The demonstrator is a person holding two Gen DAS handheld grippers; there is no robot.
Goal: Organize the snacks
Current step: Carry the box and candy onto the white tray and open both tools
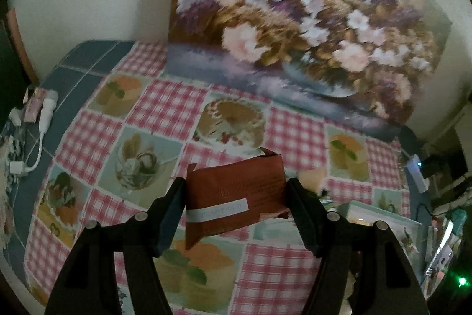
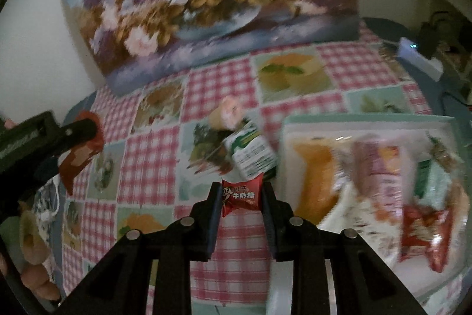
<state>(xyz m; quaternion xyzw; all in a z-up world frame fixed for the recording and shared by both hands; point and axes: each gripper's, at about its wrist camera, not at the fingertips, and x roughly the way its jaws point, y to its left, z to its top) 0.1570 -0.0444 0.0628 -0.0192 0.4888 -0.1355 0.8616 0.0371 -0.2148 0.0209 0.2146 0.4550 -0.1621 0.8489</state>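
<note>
My left gripper (image 1: 236, 198) is shut on a brown-red snack packet (image 1: 236, 194) with a white label strip, held above the checked tablecloth. The same packet (image 2: 79, 155) and the left gripper show at the left edge of the right wrist view. My right gripper (image 2: 242, 197) is shut on a small red wrapped candy (image 2: 240, 194), just left of a pale tray (image 2: 295, 123). The tray holds an orange-yellow snack (image 2: 317, 179), a pink tube pack (image 2: 380, 173) and a red packet (image 2: 424, 235). A green-and-white carton (image 2: 250, 152) and a pinkish snack (image 2: 227, 112) lie on the cloth ahead.
A large flower painting (image 1: 295, 28) leans on the wall at the table's back. A white cable and adapter (image 1: 41, 120) lie at the left edge. A white device with a blue light (image 2: 419, 55) and clutter sit at the right edge.
</note>
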